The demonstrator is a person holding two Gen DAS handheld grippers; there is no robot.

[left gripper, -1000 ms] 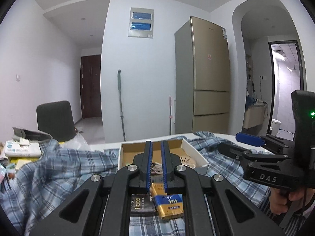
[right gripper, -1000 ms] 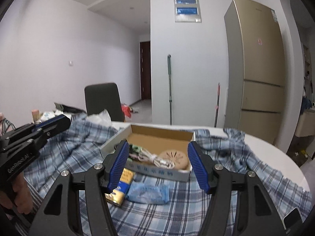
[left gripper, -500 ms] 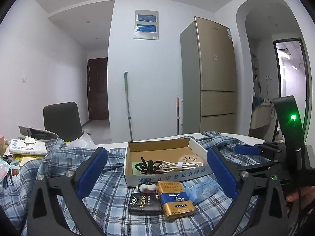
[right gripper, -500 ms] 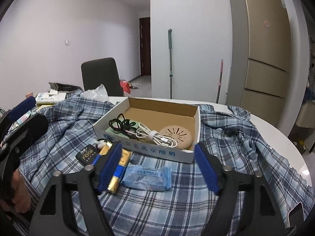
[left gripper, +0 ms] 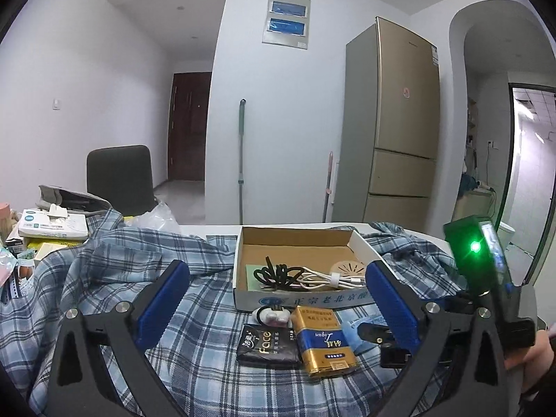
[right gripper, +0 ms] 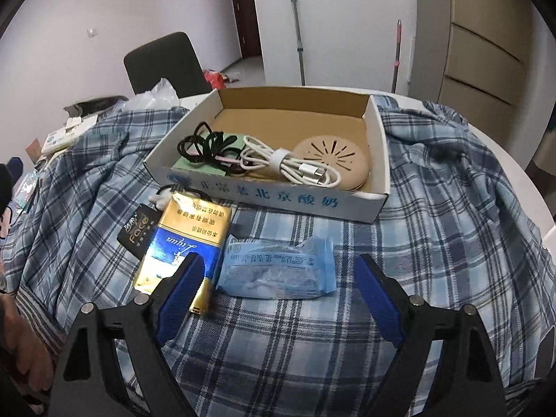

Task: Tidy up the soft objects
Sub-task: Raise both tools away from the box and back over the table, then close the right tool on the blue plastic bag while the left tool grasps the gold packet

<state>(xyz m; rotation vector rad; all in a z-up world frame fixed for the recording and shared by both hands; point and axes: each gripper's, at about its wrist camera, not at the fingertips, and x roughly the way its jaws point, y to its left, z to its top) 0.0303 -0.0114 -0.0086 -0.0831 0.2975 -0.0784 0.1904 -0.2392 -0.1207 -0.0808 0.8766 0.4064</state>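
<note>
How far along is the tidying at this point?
Done: cables and a round pad lie in the box. In hand: nothing; the right gripper has just been opening and frames the blue packet. Left: packet, gold pack, black pouch, all on the cloth.

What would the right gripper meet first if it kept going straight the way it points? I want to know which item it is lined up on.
Probably the blue plastic packet on the plaid cloth: it lies between the open right gripper fingers, which have just been opening. Depth is unclear.
</note>
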